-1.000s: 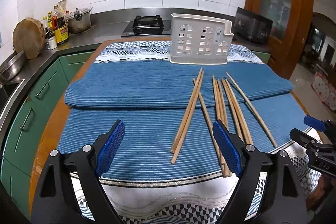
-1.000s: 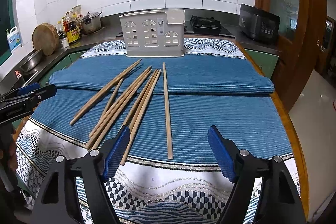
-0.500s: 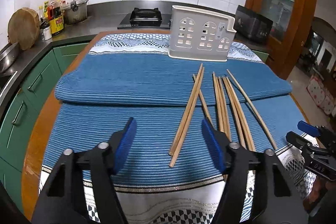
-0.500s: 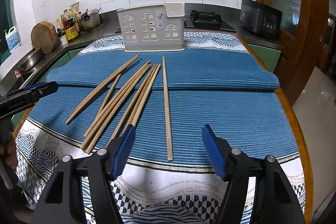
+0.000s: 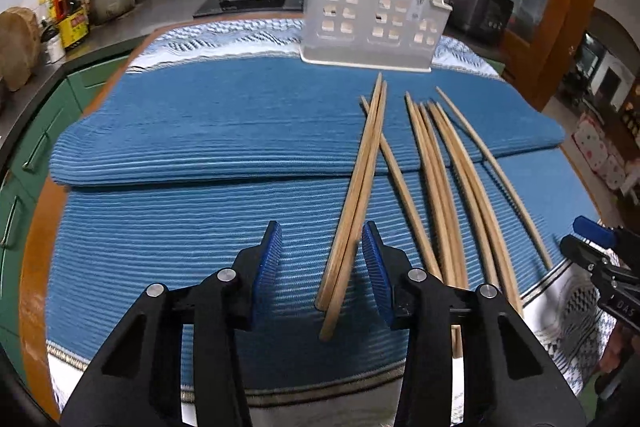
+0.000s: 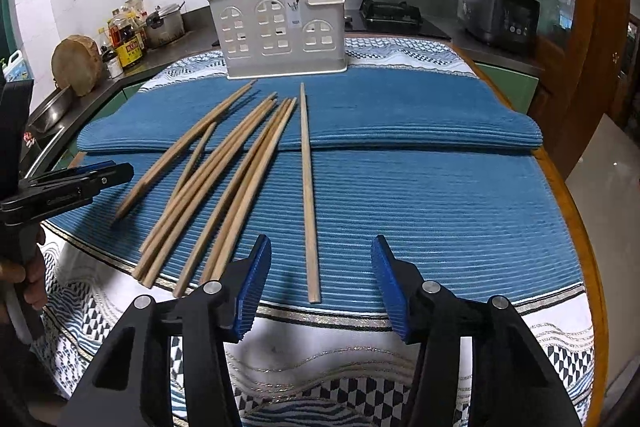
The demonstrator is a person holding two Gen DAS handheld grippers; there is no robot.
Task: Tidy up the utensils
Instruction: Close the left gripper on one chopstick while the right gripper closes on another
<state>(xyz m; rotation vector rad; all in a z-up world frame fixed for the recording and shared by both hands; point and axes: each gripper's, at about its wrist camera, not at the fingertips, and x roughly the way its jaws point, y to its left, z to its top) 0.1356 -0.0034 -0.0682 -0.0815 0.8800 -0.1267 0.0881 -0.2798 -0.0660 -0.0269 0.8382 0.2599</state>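
Blue ribbed mat covers your table. Your left gripper, jaws just closing but unclamped, straddles a chopstick pair; your right gripper, likewise closing and ungripped, brackets a single chopstick. White utensil holder stands beyond both.

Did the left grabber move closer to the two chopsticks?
Yes. The left gripper came forward and right across the blue mat; its jaws have been closing, now straddling the chopstick pair, not yet pinching.

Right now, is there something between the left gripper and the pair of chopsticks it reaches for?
Nothing visible: the left gripper already straddles the chopstick pair, its jaws just closing, pads not yet pressing.
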